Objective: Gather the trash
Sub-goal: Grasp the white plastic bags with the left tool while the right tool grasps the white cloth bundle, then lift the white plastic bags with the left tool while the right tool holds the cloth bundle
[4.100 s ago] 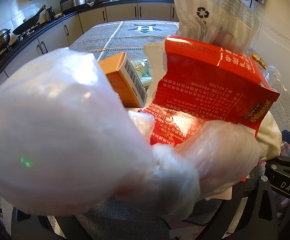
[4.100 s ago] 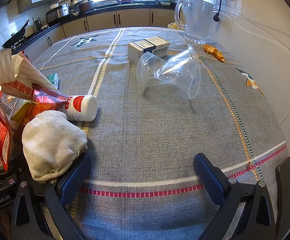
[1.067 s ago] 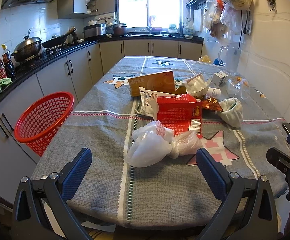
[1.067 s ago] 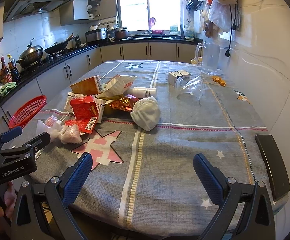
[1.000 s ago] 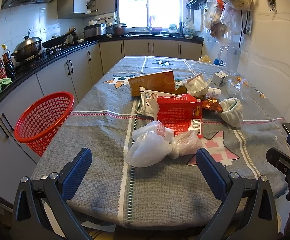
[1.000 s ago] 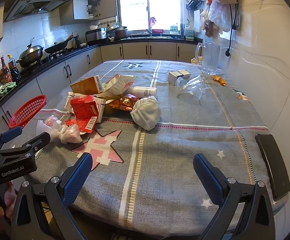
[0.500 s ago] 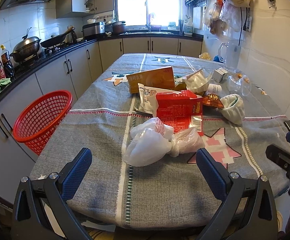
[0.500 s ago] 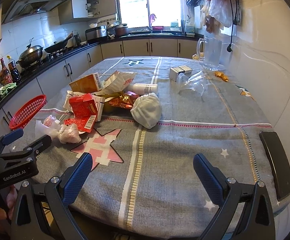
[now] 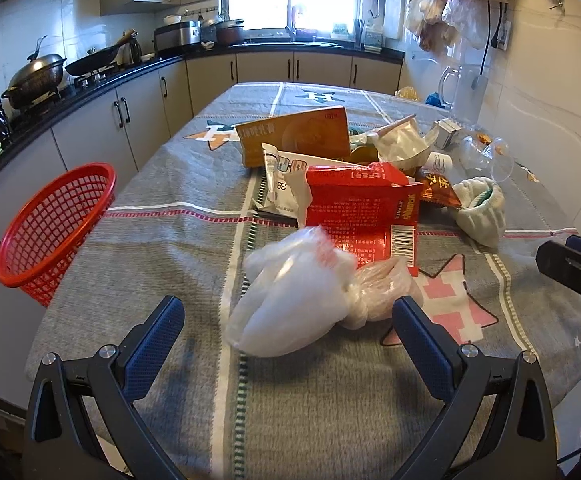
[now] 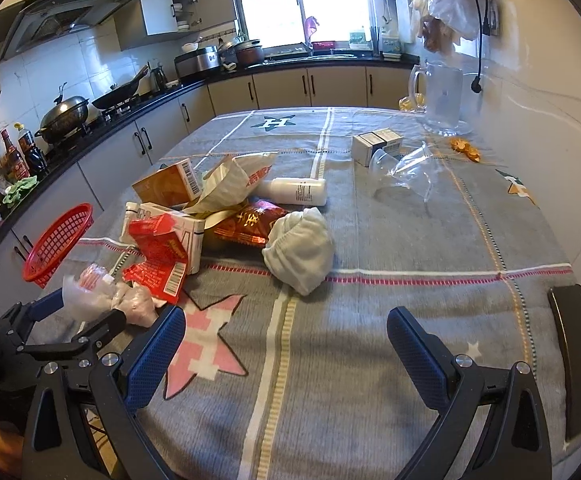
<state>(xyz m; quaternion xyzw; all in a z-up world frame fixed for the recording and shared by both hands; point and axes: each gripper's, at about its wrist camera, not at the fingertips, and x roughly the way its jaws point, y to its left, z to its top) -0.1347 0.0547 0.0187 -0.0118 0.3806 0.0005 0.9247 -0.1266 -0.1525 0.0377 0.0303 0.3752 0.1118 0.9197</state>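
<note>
Both my claws are spread wide and hold nothing: my left gripper (image 9: pixel 288 326) straddles the knotted plastic bag (image 9: pixel 290 308) near the table's front edge, its blue fingers (image 9: pixel 154 340) either side of it, while my right gripper (image 10: pixel 286 354) hangs over bare tablecloth (image 10: pixel 370 300). Touching the bag's far side lies a torn red packet (image 9: pixel 360 210), then a white wrapper (image 9: pixel 284 184), an orange box (image 9: pixel 294 136) and a white cloth bundle (image 10: pixel 300 250). Off the table's left edge sits the red basket (image 9: pixel 52 232).

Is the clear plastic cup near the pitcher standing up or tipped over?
Tipped over: the clear plastic cup lies on its side on the tablecloth, mouth facing sideways.
</note>
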